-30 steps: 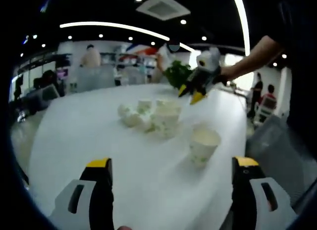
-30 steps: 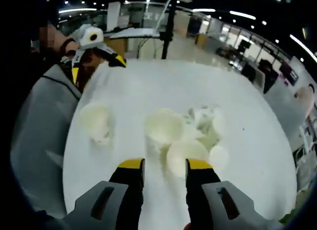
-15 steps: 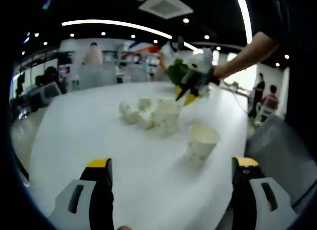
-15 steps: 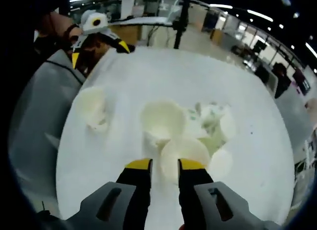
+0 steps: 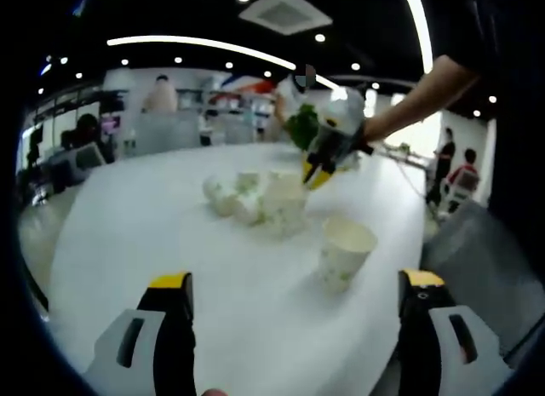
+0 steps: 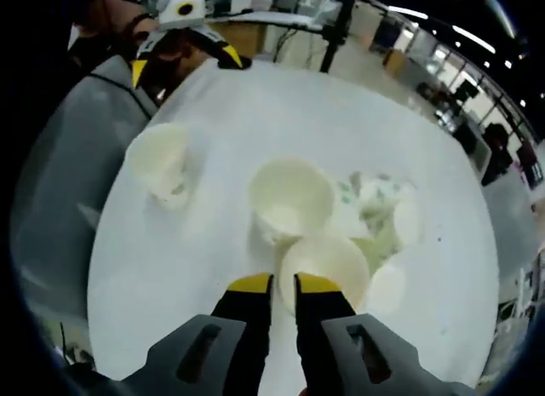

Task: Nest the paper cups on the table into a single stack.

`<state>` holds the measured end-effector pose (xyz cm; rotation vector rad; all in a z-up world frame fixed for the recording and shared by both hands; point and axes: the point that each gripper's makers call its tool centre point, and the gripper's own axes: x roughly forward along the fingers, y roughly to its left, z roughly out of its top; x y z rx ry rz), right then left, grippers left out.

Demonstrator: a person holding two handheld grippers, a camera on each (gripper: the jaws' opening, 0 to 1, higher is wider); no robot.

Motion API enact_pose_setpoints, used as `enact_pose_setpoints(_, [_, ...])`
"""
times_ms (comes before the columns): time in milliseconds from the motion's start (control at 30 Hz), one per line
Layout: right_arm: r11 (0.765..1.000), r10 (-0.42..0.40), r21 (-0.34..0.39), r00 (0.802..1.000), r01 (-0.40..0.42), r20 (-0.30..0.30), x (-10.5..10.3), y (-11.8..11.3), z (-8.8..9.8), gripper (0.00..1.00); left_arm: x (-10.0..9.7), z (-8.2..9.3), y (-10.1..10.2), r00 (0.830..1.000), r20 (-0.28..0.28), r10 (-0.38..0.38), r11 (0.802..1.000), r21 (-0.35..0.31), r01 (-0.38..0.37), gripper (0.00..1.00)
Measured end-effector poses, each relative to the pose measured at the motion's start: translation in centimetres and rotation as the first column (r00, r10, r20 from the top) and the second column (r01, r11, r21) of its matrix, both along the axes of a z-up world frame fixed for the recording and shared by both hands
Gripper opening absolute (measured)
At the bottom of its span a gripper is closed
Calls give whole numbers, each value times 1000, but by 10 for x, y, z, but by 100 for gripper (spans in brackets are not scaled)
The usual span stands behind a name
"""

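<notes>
Closed further since a second ago and lowered onto the cup cluster, right gripper nearly shut, seemingly pinching a rim; left gripper wide open, empty; risks crushing thin paper.

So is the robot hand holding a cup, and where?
The right gripper pinches the near rim of an upright paper cup. The left gripper holds nothing.
</notes>
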<state>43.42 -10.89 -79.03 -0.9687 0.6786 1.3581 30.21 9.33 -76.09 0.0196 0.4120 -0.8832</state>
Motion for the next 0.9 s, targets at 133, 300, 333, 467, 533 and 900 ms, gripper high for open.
enact_pose_setpoints(133, [1000,12,-14,1000,-12,-1,0,0,-2,5,-1,-1,0,1000,-5,1,1000,-4,-1,98])
enact_pose_setpoints(300, [1000,16,-13,1000,-16,-20,-4,2,-2,0,-1,-1,-1,1000,-10,-2,1000,-7,2,97])
enact_pose_setpoints(333, [1000,21,-16,1000,-21,-20,-4,2,-3,0,-1,-1,-1,1000,-8,-2,1000,-7,2,98])
enact_pose_setpoints(467, [999,26,-19,999,-26,-25,-6,2,-4,0,0,-1,-1,1000,-8,-3,1000,-6,3,97])
enact_pose_setpoints(533, [999,33,-22,999,-33,-20,-6,2,-4,0,0,0,-1,1000,-9,-2,1000,-6,2,97])
enact_pose_setpoints(900, [999,27,-34,1000,-27,4,-3,-1,-1,0,-2,1,1,1000,-9,2,1000,-1,-2,97])
